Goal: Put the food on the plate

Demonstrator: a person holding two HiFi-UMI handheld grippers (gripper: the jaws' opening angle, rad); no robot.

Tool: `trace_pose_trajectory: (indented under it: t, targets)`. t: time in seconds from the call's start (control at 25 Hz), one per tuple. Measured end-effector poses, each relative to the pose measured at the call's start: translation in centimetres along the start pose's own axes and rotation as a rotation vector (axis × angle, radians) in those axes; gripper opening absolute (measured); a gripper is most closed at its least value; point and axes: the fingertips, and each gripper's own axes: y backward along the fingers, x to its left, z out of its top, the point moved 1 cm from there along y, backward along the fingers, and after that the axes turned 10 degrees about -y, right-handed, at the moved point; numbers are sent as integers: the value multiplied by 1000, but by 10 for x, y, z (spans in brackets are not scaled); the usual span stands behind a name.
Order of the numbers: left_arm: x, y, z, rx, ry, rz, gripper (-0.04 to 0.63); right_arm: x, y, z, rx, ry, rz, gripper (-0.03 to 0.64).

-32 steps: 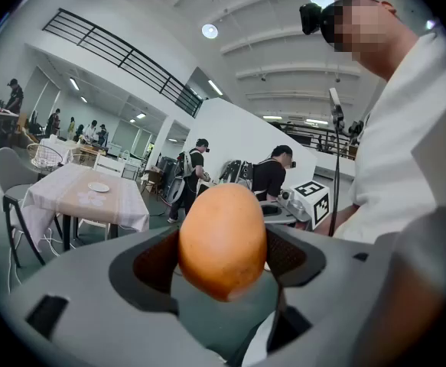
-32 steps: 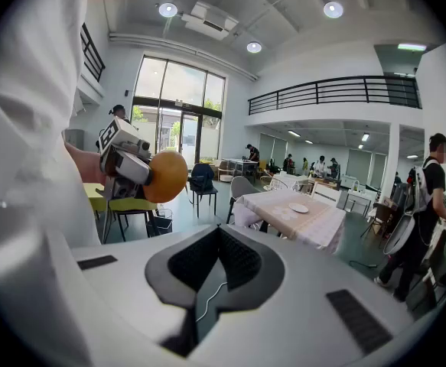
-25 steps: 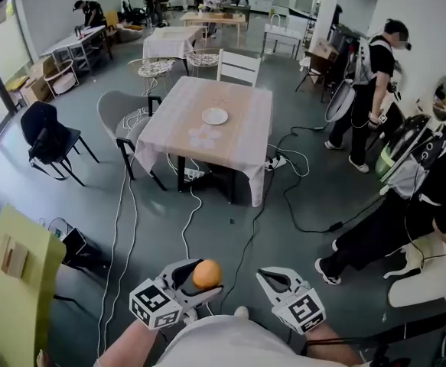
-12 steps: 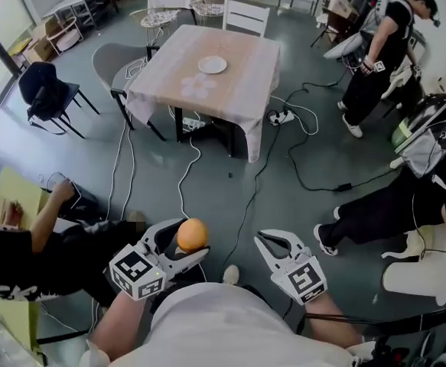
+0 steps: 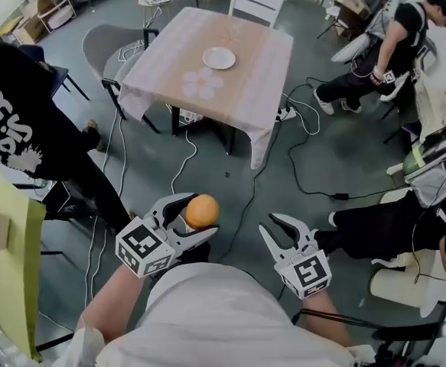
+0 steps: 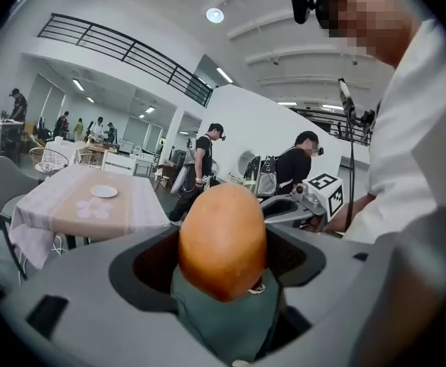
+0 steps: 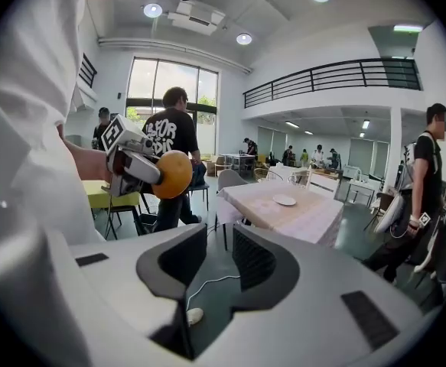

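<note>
Left gripper: your left gripper (image 5: 200,222) pinches the orange (image 5: 202,211) between its jaws, low over the floor in front of you.
Orange: off the table (image 5: 245,90), well apart from the plate.
Plate: the white plate (image 5: 219,57) lies near the table's far edge, just beside a flower print.
Right gripper: your right gripper (image 5: 267,223) hangs beside the left one, its jaws opening with nothing between them.

The round fruit (image 5: 202,211) is plain orange. The left claw (image 5: 194,219) is grey, its marker cube (image 5: 142,248) black-and-white squares. The plate (image 5: 219,57) is white. The tabletop (image 5: 245,60) wears a pale pink striped cloth with a white flower print (image 5: 202,84). The floor (image 5: 230,174) is grey-green; the board (image 5: 4,258) yellow-green. A passer-by's shirt (image 5: 8,121) is black with white lettering.
</note>
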Motion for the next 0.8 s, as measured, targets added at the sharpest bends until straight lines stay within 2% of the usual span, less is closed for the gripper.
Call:
trace_pose_trajectory:
  t: [0.12, 0.32, 0.56, 0.8]
  targets:
    - [55, -6, 17, -5, -26, -27, 359, -21, -36, 32, 16, 2, -51, 107]
    - [142, -3, 49, 5, -96, -57, 359, -44, -86, 99, -23, 4, -112, 107]
    - [214, -18, 47, 12, -111, 2, 359, -70, -126, 107, 18, 6, -126, 107]
    - [268, -46, 46, 57, -105, 37, 359, -97, -164, 117, 27, -3, -81, 107]
